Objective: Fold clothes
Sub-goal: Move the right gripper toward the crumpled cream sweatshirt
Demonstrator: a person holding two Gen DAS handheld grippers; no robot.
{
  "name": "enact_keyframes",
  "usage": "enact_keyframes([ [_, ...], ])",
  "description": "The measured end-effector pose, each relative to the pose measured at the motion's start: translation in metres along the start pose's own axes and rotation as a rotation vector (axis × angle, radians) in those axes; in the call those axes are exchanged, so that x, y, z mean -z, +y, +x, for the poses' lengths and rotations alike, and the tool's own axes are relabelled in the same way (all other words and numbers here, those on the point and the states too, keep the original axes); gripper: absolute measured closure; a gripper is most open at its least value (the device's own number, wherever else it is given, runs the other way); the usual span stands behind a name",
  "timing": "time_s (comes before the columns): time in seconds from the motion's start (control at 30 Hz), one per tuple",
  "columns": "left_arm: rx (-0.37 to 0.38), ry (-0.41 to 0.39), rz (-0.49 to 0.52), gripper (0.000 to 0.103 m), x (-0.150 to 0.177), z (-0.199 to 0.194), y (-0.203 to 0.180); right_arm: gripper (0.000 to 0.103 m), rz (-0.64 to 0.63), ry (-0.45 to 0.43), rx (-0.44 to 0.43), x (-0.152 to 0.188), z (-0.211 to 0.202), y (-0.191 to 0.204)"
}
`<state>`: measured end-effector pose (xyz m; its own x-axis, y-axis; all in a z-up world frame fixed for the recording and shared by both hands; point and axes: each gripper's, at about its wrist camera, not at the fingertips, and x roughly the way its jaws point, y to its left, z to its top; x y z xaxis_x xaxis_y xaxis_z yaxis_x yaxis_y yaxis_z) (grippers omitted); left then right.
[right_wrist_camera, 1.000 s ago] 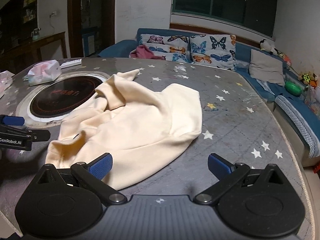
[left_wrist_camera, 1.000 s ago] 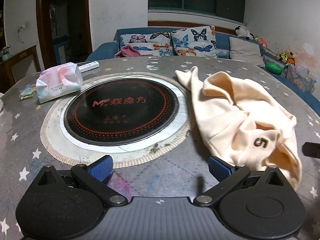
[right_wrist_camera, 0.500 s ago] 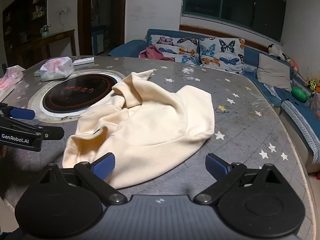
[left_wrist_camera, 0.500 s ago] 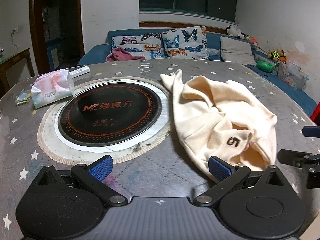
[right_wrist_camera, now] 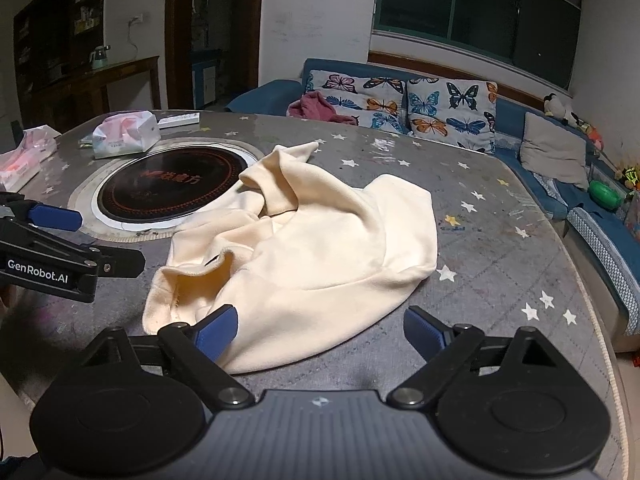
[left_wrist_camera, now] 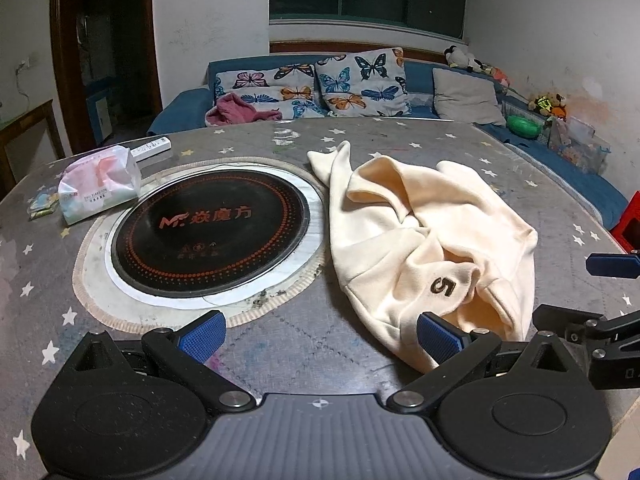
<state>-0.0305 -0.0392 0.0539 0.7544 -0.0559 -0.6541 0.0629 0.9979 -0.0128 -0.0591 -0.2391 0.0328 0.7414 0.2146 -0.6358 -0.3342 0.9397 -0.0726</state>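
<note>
Here both grippers gape beside cream garment.

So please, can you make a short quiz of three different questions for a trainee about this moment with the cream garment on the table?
1. True or false: the left gripper is shut on the cream garment.
2. Multiple choice: what lies directly left of the garment in the left wrist view?
A. a laptop
B. the round black cooktop
C. a stack of plates
3. Fill the blank: the dark number on the garment is ___.

Key
1. False. Both the left and the right gripper are open and hold nothing; the garment lies crumpled and unfolded on the star-patterned table.
2. B.
3. 5.
</note>
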Motion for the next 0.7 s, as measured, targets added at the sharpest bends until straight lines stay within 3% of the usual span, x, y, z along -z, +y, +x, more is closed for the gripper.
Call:
enact_keyframes([
  [0.7, 0.007, -0.006, -0.024, 0.0, -0.035, 0.021, 0.008, 0.028, -0.041, -0.008, -0.021, -0.043, 0.026, -0.008],
])
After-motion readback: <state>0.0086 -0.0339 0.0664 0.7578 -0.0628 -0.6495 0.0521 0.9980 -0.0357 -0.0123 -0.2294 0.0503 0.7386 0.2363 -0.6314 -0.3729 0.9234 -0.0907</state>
